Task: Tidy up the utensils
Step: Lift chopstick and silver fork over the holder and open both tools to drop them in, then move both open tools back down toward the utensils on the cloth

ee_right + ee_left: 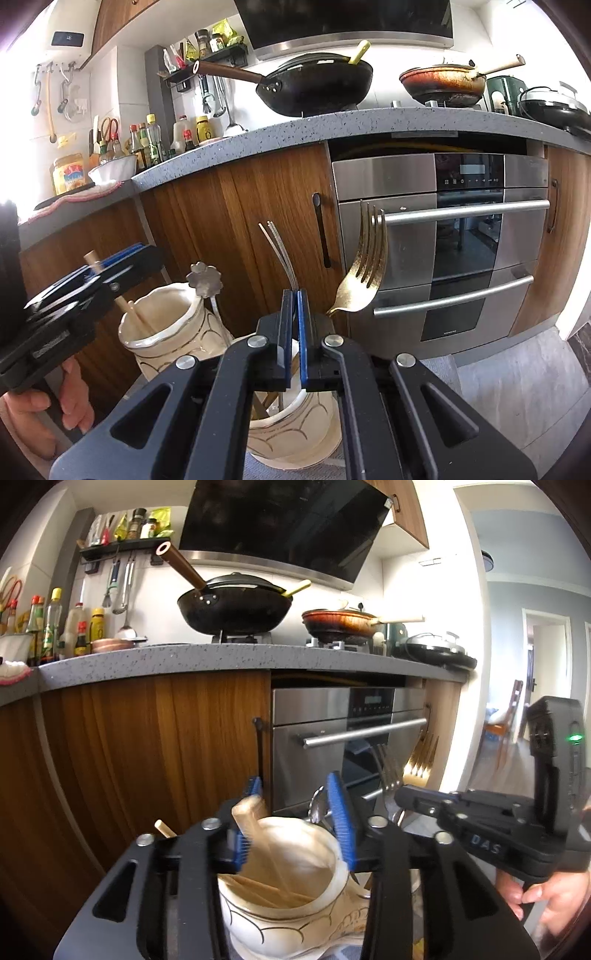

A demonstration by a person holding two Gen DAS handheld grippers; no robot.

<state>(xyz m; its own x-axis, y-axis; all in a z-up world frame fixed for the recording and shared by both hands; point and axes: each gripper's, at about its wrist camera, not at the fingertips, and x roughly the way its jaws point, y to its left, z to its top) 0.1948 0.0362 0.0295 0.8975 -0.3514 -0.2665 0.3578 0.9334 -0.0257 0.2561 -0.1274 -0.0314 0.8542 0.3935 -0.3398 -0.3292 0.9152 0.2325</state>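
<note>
My left gripper (295, 786) stands open over a white ceramic cup (258, 923). Wooden chopsticks (255, 830) lean in that cup, blurred, between the blue pads but not pressed by them. In the right wrist view the same cup (166, 332) is at the left, with the left gripper (122, 258) above it and a flower-ended metal utensil (204, 282) standing in it. My right gripper (291, 295) is shut on a silver fork (277, 243), tines up, above a second white cup (295, 432). A gold fork (365, 266) rises beside it; its handle runs down behind the right finger.
Wooden cabinet doors (240, 221) and a steel oven (469, 236) face me under a grey speckled counter (184, 661). A black wok (232, 605), a brown pan (340, 622) and bottles (55, 627) stand on top. A hand (546, 901) holds the right gripper (400, 797).
</note>
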